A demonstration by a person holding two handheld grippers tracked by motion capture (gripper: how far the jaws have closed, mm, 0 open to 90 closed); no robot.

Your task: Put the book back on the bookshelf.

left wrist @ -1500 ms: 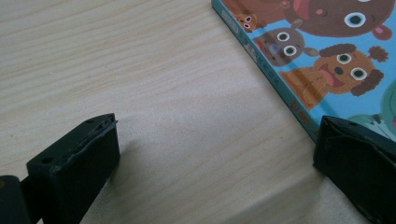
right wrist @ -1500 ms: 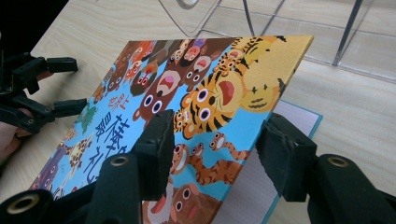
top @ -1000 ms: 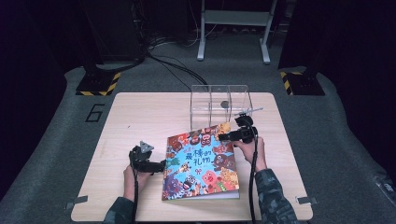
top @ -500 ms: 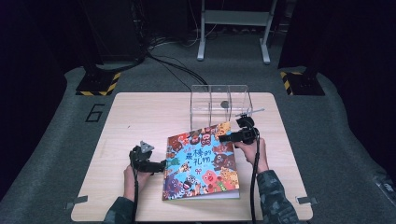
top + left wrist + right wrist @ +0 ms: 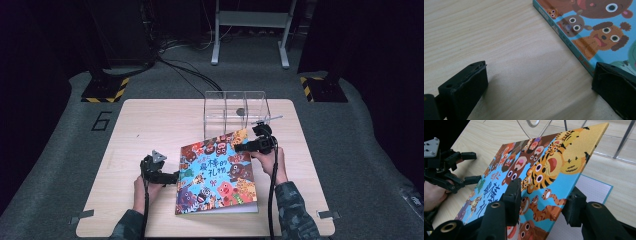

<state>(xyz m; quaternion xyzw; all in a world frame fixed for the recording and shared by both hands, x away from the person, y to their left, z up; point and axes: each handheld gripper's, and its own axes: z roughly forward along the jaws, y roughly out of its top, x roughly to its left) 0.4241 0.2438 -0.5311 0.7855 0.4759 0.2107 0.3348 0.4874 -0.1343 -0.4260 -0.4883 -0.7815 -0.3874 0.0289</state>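
Observation:
A colourful picture book (image 5: 217,172) with cartoon animals lies on the wooden table (image 5: 150,125). My right gripper (image 5: 240,147) is shut on the far right edge of its front cover (image 5: 554,165), one jaw on each face. The cover is lifted off a white inner page (image 5: 594,187). My left gripper (image 5: 176,176) stands open at the book's left, spine side. One of its jaws rests on bare wood and the other sits at the book's edge (image 5: 584,57), with nothing gripped. That left gripper (image 5: 472,167) also appears beyond the cover in the right gripper view.
A clear acrylic rack (image 5: 235,107) with three compartments stands just behind the book, close to the raised cover; its thin frame (image 5: 624,135) shows beside the cover's top corner. Bare table stretches left of the book. Cables trail from both grippers toward the front edge.

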